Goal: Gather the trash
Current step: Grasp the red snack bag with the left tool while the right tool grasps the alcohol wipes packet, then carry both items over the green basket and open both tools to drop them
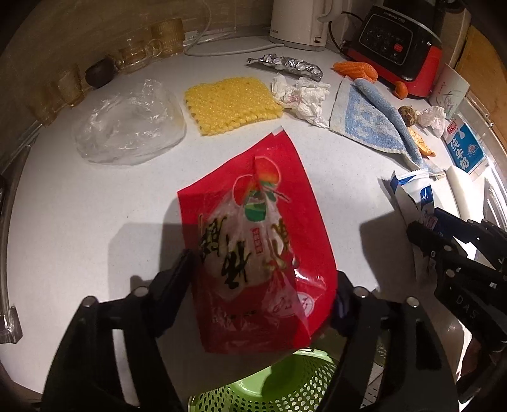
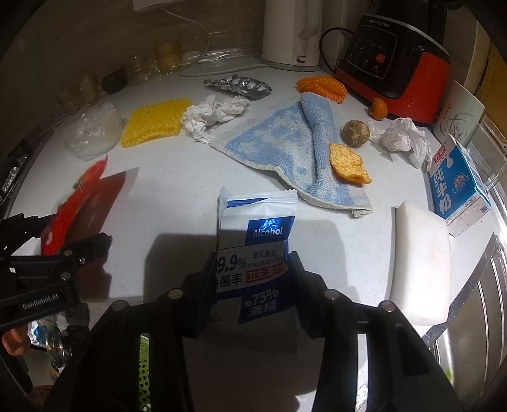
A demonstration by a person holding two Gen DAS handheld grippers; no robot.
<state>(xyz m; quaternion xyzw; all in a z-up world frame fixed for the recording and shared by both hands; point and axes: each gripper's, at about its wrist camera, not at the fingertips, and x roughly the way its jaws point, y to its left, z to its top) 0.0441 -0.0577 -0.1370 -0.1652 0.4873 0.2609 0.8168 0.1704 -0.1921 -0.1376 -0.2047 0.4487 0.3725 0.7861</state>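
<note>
The left hand-held gripper (image 1: 263,279) is clamping the lower part of a red snack wrapper (image 1: 256,241) between its two black fingers; the wrapper is lying flat on the white bench (image 1: 95,206), its torn top pointing away, and a green perforated basket (image 1: 285,380) is showing just beneath the gripper at the bench's near edge; the right hand-held gripper (image 2: 253,272) is pinching a blue-and-white alcohol wipe packet (image 2: 256,234) by its sides, the packet standing partly upright with its crimped top raised; a white sponge block (image 2: 421,263) is sitting just to the right of that packet; farther back, a blue-and-white towel (image 2: 285,149) is lying rumpled with a piece of orange peel (image 2: 347,163) resting on its edge and a brown round fruit (image 2: 356,133) just beside it; a milk carton (image 2: 456,187) is lying at the far right; beyond the red wrapper, a clear plastic bag (image 1: 126,126), a yellow knitted mat (image 1: 231,104), crumpled tissue (image 1: 301,95) and a foil blister strip (image 1: 285,65) are spreading across the bench; a white kettle (image 1: 301,22) and a red-and-black appliance (image 1: 402,47) are standing at the back.
</note>
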